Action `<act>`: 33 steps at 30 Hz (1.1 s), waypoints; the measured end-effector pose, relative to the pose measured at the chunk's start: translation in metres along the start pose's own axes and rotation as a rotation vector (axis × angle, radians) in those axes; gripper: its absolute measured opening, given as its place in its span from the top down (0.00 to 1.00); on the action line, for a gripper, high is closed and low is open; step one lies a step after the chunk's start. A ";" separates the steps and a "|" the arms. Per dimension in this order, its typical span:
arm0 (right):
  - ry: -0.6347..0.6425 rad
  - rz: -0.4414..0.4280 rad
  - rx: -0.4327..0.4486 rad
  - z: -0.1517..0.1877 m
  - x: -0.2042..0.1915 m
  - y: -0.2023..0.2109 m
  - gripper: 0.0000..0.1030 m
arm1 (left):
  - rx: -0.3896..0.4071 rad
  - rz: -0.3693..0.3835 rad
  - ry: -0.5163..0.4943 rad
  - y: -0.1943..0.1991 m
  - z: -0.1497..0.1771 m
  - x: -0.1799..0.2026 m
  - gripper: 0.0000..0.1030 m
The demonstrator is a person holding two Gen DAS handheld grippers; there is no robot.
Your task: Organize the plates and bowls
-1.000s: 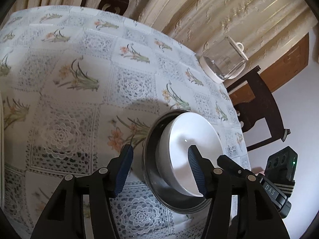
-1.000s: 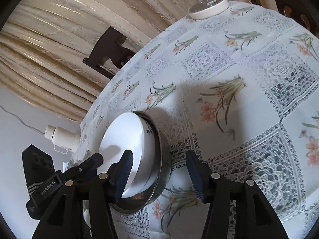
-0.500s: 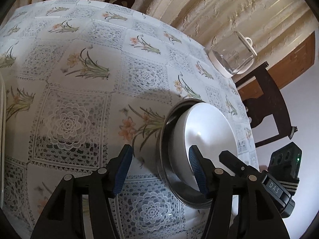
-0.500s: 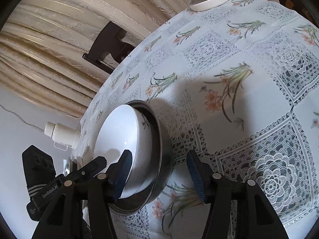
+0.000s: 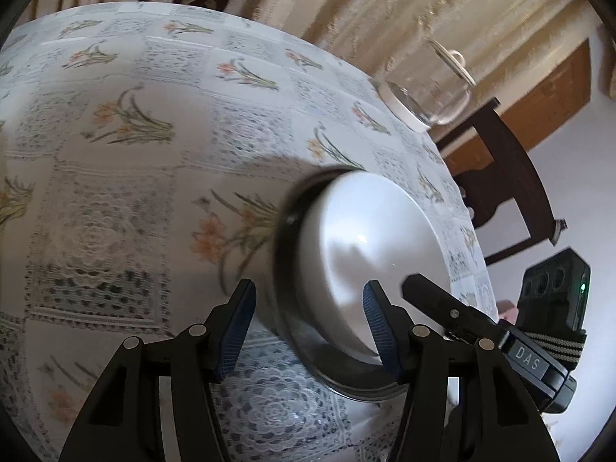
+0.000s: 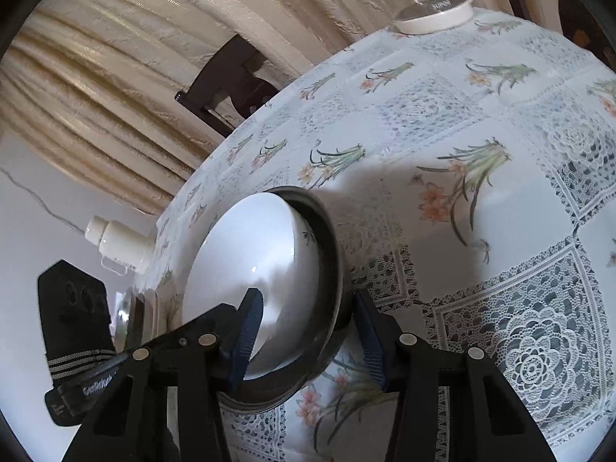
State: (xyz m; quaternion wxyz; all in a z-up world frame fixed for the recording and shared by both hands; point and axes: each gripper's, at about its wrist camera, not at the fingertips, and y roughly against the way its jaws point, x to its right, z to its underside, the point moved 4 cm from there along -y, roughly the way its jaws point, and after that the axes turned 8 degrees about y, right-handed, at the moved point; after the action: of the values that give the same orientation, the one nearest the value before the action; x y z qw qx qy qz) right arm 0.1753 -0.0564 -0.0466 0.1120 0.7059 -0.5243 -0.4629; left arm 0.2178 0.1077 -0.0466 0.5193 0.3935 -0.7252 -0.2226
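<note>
Table under a lace-and-flower cloth, curtains behind. White bowl sits nested in a metal bowl near the table edge. Left gripper and right gripper: jaws spread, each straddling the bowls' rim from opposite sides, nothing clamped.

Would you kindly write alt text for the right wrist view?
The open right tool straddles the rim of a metal bowl holding a white bowl on a floral lace tablecloth; a glass kettle stands far behind.
</note>
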 end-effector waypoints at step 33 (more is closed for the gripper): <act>0.120 -0.085 -0.002 -0.006 -0.091 0.006 0.52 | 0.180 -0.012 0.059 0.096 0.005 -0.024 0.46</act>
State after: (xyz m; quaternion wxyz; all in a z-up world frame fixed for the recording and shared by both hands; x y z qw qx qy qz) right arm 0.1743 0.0162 0.0091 0.1239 0.7539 -0.4858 -0.4246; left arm 0.1845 0.1830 0.0081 0.5016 0.4492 -0.7244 -0.1481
